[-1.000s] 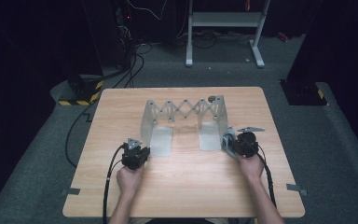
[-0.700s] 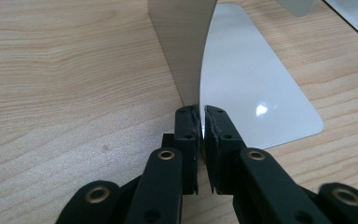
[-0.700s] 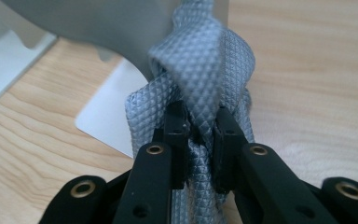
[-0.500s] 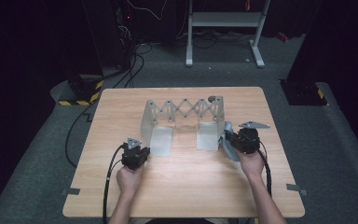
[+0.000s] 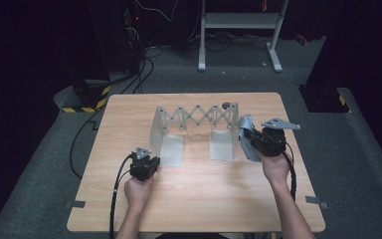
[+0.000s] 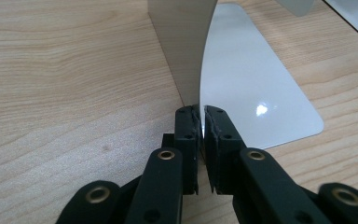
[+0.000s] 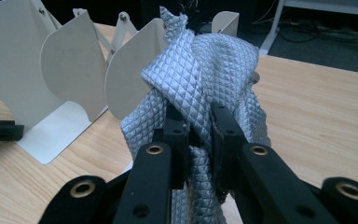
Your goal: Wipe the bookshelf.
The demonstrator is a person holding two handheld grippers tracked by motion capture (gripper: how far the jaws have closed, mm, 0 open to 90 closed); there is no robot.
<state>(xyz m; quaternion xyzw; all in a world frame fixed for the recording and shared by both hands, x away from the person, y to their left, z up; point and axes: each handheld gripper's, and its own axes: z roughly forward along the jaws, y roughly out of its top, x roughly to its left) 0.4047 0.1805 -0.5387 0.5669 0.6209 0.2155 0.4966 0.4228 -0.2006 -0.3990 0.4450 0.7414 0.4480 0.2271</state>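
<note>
While bunched, grey quilted cloth (image 7: 205, 70) (diamond-stitched) in clamped right jaws; left jaws pinching rack (image 6: 186, 51).

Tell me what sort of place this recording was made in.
Likely a lab or test studio: a lone wooden table on grey carpet, cables trailing to dark equipment behind, and hazard-striped tape on the floor.
</note>
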